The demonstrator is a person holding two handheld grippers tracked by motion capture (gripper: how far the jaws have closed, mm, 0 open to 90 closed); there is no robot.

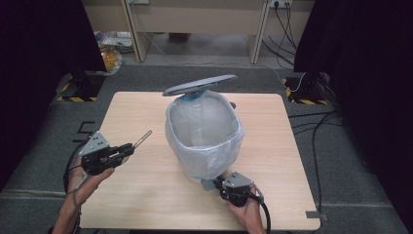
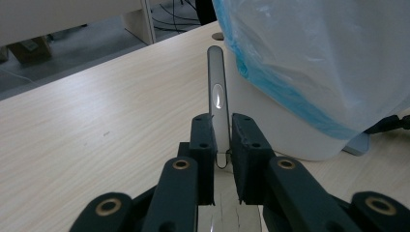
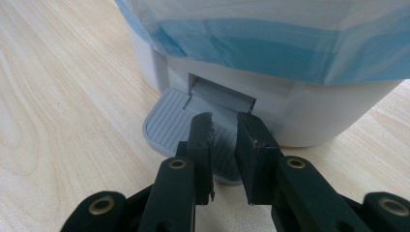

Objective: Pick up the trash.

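A white pedal bin (image 1: 204, 141) lined with a clear, blue-tinted plastic bag (image 2: 329, 58) stands mid-table, its grey lid (image 1: 199, 85) raised at the back. My left gripper (image 1: 129, 148) hovers left of the bin, shut on a flat, slim metal bar (image 1: 142, 138) that points toward the bin. In the left gripper view the bar (image 2: 217, 92) sticks straight out between the jaws. At the bin's front foot, my right gripper (image 1: 217, 184) rests on the grey ribbed pedal (image 3: 167, 121). Its jaws stand close together with nothing between them.
The light wooden table (image 1: 146, 195) has bare surface left and right of the bin. Beyond its far edge are desk legs (image 1: 139, 39), a yellow packet on the floor (image 1: 111, 58), and cables (image 1: 311, 131) running down the right side.
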